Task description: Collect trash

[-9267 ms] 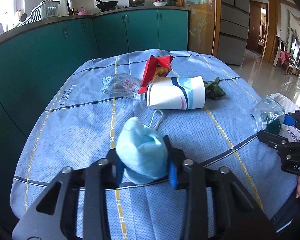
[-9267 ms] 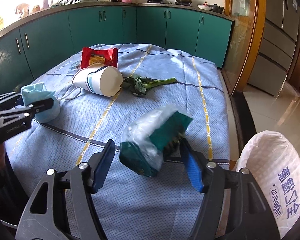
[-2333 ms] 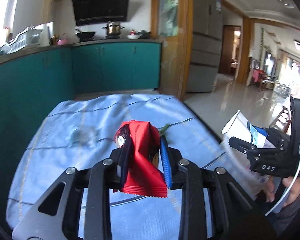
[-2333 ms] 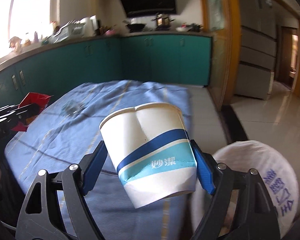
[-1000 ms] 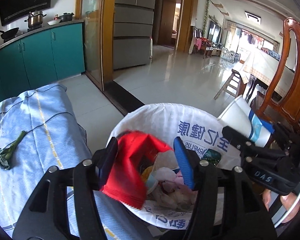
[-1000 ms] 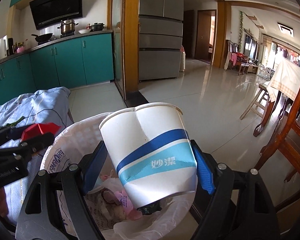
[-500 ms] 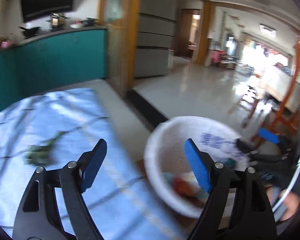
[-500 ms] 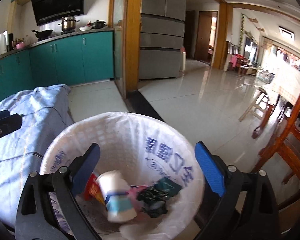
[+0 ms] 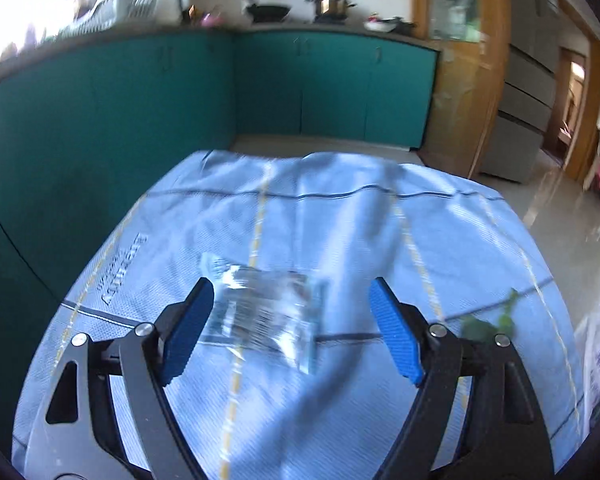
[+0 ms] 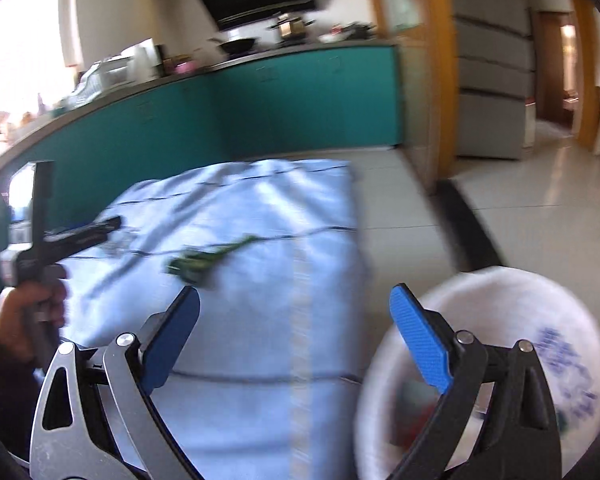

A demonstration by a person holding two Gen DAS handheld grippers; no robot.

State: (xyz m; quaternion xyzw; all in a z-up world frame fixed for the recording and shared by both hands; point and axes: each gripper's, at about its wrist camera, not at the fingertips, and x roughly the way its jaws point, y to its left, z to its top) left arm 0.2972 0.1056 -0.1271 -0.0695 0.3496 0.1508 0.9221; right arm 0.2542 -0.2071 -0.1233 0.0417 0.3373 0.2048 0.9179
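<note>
Both grippers spread w/ nothing between, left gripper (image 9: 290, 330) over the clear wrapper (image 9: 262, 316) on the table (image 9: 440, 220), right gripper (image 10: 294, 330) beside the trash bin (image 10: 500, 300); green scrap (image 10: 204, 260) mid-table.

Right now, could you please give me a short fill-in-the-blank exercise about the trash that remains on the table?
1. The clear plastic wrapper lies on the ____ tablecloth.
2. The left gripper holds ____.
3. The vegetable scrap is ____ in colour.
4. The trash bag is ____.

Missing words: blue; nothing; green; white
</note>
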